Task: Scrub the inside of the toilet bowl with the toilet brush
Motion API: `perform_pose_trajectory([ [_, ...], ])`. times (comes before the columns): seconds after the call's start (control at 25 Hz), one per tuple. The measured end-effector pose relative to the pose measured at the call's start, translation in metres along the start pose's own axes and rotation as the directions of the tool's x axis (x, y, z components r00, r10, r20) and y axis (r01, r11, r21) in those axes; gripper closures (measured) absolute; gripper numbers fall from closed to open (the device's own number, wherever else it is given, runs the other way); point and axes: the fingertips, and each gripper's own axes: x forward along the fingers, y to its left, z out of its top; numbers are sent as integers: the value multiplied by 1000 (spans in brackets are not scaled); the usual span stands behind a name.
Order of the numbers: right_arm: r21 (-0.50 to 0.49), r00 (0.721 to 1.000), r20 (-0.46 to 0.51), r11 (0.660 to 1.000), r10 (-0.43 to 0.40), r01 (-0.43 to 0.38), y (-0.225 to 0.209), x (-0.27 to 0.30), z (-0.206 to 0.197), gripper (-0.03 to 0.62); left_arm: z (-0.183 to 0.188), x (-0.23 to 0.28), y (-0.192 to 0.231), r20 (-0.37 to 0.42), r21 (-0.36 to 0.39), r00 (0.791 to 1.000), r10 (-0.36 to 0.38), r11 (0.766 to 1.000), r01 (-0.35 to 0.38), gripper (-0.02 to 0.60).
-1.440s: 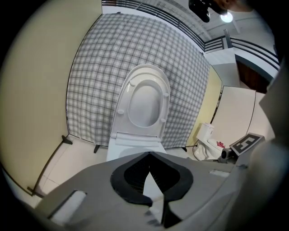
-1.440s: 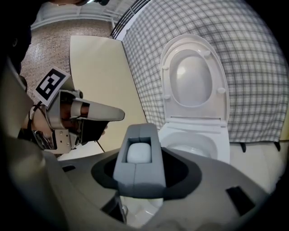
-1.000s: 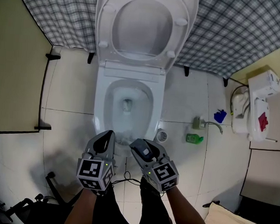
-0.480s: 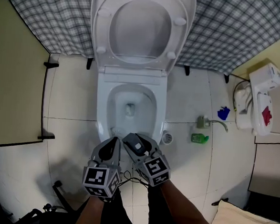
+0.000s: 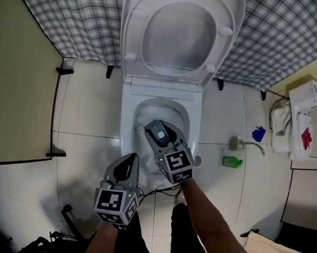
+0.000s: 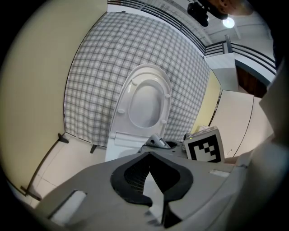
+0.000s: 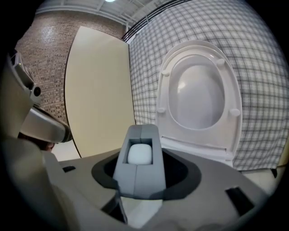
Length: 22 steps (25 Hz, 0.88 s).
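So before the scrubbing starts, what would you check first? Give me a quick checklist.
1. Seat out of the way: ok, it stands raised behind the bowl.
2. Tool gripped: ok, the right gripper has its fingers closed on a grey handle.
3. Brush head pointing down into the bowl: cannot tell, no bristles show in any view.
4. Right gripper over the toilet bowl: ok, in the head view it sits above the front of the opening.
5. Left gripper clear: ok, it is short of the bowl's front rim with nothing between its fingers.
6. Green bottle out of the way: ok, it stands apart on the floor to the right.
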Motion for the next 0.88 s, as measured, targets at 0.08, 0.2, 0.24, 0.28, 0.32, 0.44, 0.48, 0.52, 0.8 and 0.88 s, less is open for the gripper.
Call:
perform_pose_trajectory([
  [0.08, -19, 1000, 14, 1000, -18, 18, -12, 10, 6, 365, 1, 1, 4, 0, -2, 1000, 2, 1000, -2, 571],
  [0.2, -46, 998, 41, 998, -40, 42, -28, 22, 19, 365, -1, 6, 5, -6, -8, 1000, 0, 1000, 0, 571],
  [0.24, -62, 998, 47, 997, -45, 48, -30, 25, 24, 366, -3, 7, 5, -10, -9, 1000, -3, 1000, 3, 571],
  [0.28, -79, 998, 48, 995, -51, 55, -33, 26, 27, 367, -4, 9, 3, -13, -10, 1000, -7, 1000, 7, 571],
  [0.32, -96, 997, 46, 993, -61, 65, -36, 27, 28, 367, -4, 10, 2, -15, -10, 1000, -11, 1000, 11, 571],
  [0.44, -119, 993, 37, 987, -108, 112, -54, 23, 28, 367, -2, 14, -1, -15, -9, 1000, -20, 1000, 20, 571],
  [0.48, -123, 991, 32, 984, -128, 131, -61, 19, 27, 367, -1, 15, -2, -15, -8, 1000, -22, 1000, 22, 571],
  [0.52, -127, 988, 28, 980, -151, 153, -67, 15, 25, 367, -1, 16, -2, -16, -7, 1000, -24, 1000, 24, 571],
  [0.8, -101, 954, -23, 950, -298, 294, -105, -32, 7, 367, -6, 22, -21, -30, -6, 998, -49, 999, 49, 571],
  [0.88, -90, 945, -39, 943, -325, 321, -113, -50, 1, 368, -7, 25, -30, -30, -8, 998, -63, 998, 63, 571],
])
